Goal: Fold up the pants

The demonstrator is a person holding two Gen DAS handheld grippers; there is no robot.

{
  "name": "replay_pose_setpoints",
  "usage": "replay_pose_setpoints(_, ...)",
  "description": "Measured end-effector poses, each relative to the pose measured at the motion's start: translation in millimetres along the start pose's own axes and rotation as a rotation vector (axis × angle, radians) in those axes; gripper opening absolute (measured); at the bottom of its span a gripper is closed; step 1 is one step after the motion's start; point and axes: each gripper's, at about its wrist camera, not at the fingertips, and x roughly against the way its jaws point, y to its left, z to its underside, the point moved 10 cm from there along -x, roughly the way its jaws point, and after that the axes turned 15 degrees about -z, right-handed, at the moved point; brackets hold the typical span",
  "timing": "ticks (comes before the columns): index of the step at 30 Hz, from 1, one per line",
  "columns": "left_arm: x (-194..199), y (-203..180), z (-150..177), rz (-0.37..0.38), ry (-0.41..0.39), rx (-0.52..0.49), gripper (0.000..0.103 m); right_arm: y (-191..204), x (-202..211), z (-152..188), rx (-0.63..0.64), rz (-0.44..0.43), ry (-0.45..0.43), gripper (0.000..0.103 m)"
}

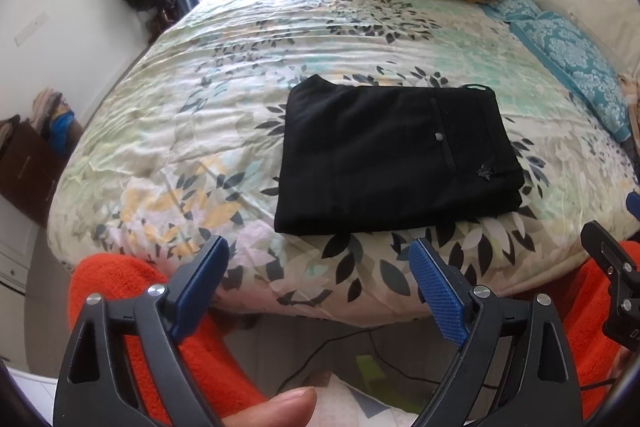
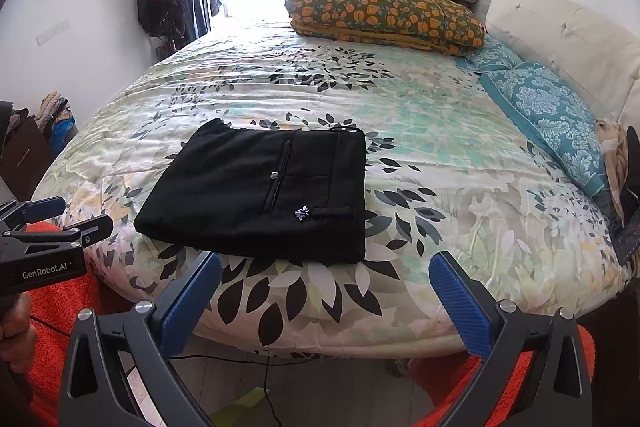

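The black pants (image 1: 394, 159) lie folded into a neat rectangle on the floral bedspread (image 1: 192, 131), near the bed's front edge; the back pocket with a button faces up. They also show in the right wrist view (image 2: 260, 195). My left gripper (image 1: 320, 255) is open and empty, held back from the bed, in front of the pants. My right gripper (image 2: 326, 269) is open and empty too, just short of the bed's edge. The left gripper's body (image 2: 44, 239) shows at the left of the right wrist view.
A folded orange-flowered quilt (image 2: 384, 15) lies at the far end of the bed. Teal pillows (image 2: 552, 115) and a cream headboard (image 2: 560, 35) line the right side. My orange sleeves (image 1: 132, 291) show below. Cables run on the floor (image 2: 280, 387).
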Motion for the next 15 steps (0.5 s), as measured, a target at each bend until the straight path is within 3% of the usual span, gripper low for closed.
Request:
replay_pose_setpoints(8, 7, -2, -1, -0.038, -0.042, -0.042, 0.093, -3, -1, 3, -0.027, 0.003, 0.026, 0.103)
replay_pose_setpoints(15, 11, -2, 0, -0.009, -0.039, -0.038, 0.093, 3, -3, 8, -0.025, 0.035, 0.08, 0.103)
